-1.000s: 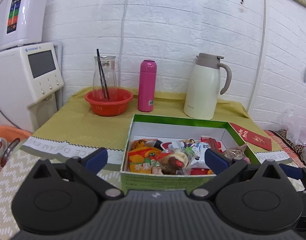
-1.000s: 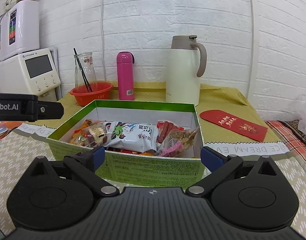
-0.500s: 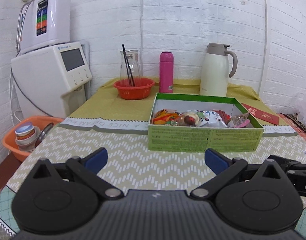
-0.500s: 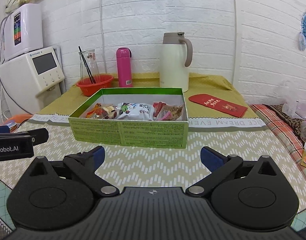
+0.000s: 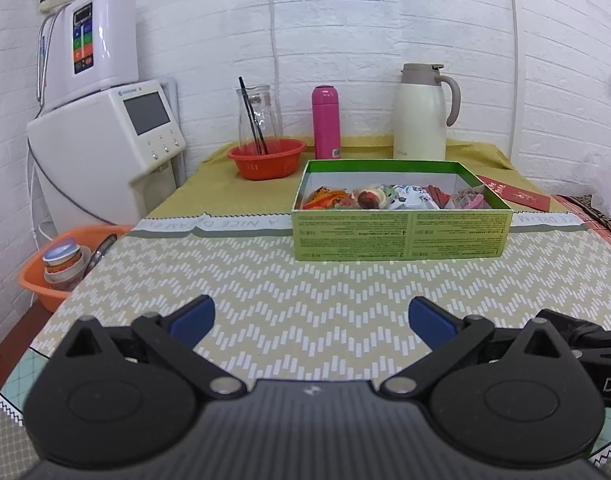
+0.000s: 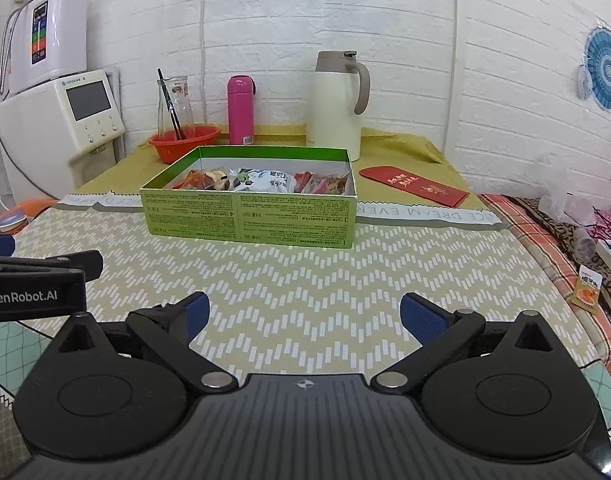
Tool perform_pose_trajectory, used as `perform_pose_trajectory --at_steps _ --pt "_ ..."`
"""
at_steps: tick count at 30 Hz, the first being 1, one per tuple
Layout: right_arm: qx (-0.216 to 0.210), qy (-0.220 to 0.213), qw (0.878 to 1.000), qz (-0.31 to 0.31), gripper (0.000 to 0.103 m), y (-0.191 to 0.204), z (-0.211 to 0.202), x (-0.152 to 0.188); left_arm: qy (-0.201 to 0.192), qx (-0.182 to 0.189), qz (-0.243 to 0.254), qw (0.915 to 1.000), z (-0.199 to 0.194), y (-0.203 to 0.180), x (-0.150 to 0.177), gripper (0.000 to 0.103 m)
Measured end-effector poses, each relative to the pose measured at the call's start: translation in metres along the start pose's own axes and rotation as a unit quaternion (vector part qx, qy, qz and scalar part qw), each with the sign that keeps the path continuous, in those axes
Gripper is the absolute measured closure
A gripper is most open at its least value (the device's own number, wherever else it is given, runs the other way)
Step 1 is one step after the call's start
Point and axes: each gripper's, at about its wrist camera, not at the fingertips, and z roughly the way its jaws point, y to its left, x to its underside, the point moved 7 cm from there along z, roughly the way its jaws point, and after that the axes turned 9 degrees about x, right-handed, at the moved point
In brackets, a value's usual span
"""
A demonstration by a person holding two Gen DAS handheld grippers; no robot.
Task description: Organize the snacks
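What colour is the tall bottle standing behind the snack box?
Bright pink. The bottle stands upright behind the green snack box; the left wrist view shows it best.

Table (image 6: 305, 280) in chevron cloth, green snack box (image 6: 249, 220), red envelope (image 6: 413, 185), thermos (image 6: 337, 108)

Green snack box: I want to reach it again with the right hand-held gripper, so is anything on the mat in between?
Nothing visible: only bare zigzag mat lies between the open right hand-held gripper and the green snack box.
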Motion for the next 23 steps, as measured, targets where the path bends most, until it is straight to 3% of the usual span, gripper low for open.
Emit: perform_pose_trajectory --at_steps 23 --pt "0.005 0.005 1.000 0.006 0.000 0.0016 0.0053 -0.0017 0.001 0.005 0.002 1.0000 0.0034 0.0021 0.0017 0.000"
